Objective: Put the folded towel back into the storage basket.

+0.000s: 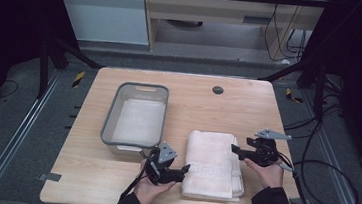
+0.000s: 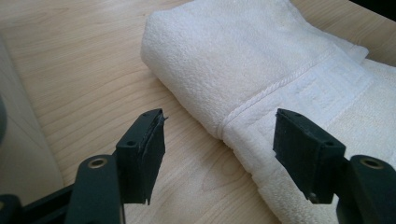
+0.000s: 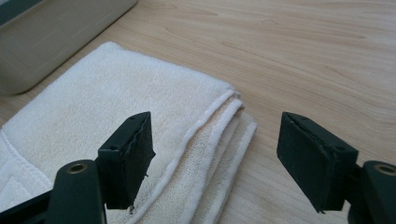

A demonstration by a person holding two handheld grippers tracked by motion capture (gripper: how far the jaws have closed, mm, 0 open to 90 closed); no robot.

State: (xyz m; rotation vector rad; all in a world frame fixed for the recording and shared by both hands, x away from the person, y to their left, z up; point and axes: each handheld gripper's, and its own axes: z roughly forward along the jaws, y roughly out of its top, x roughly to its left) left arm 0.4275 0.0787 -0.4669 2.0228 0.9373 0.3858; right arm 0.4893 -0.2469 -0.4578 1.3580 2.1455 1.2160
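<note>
While nothing is gripped: table (image 1: 111, 175) bare wood; grey bin (image 1: 112, 120) just left of folded towel (image 1: 211, 160). Left gripper (image 2: 219, 140) spread at towel's folded edge, right gripper (image 3: 215, 154) spread over layered edge. Likely pickup: catch all layers, close evenly.

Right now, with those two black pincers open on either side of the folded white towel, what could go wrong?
1. The folded white terry towel shows several loose layered edges by the right gripper; pinching only the top layer might unfold it.
2. The left gripper straddles the rolled fold low over the pale wooden table; its jaws could scrape the wood.
3. The empty grey plastic tub sits close by and might get bumped.
</note>
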